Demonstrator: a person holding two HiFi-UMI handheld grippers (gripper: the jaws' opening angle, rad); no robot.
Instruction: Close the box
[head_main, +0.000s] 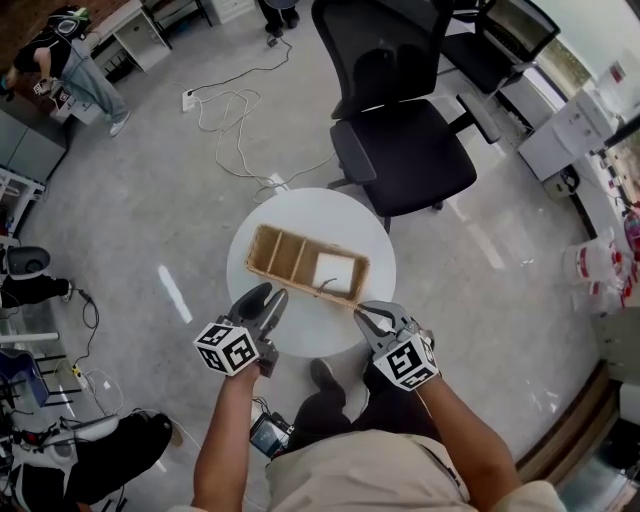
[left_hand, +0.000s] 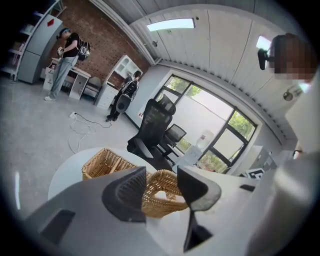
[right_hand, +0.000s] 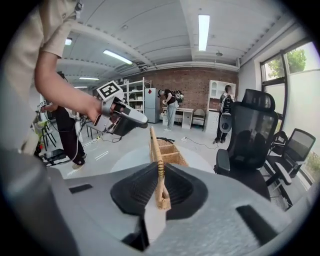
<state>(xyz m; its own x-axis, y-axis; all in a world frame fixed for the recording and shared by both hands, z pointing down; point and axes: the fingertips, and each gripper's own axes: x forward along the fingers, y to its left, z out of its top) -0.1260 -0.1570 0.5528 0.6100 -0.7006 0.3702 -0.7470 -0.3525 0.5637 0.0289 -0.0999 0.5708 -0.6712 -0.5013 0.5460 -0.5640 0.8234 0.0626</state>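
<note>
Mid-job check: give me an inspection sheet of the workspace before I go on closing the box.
Surface: round white table, bare around the box.
Job's things: open woven wicker box with three compartments; a white item lies in the one nearest the right gripper; what looks like its wicker lid panel stands upright on edge.
Clutter: nothing seen.
Grippers: left gripper open, empty, at the box's near side; right gripper shut on the lid panel.
Cables: white cable looped on the floor beyond the table.
Surroundings: black office chair behind the table; people farther off.
</note>
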